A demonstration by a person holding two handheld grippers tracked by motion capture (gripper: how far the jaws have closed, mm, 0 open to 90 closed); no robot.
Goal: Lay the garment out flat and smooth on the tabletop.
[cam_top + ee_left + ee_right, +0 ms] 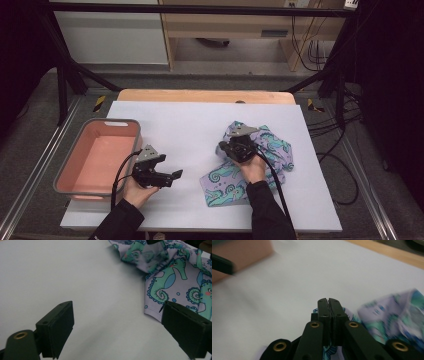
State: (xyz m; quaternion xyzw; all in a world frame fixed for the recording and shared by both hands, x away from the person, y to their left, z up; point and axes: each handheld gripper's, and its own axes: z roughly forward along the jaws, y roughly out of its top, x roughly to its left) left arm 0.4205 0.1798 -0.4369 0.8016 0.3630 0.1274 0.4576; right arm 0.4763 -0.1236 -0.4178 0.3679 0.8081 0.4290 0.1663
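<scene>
At the left of the frame sits a pink bin. Next, low and left of middle, the left gripper hangs wide open above the white table. Right of it, the right gripper pinches the seahorse cloth (jaws tight together). I think 1 slow lift, with a firm grip, works best.

White sheet covers a wooden table. Grey carpet floor around it, black frame legs on both sides. Pale wood shelving and a white panel behind. Black cables trail at right.
</scene>
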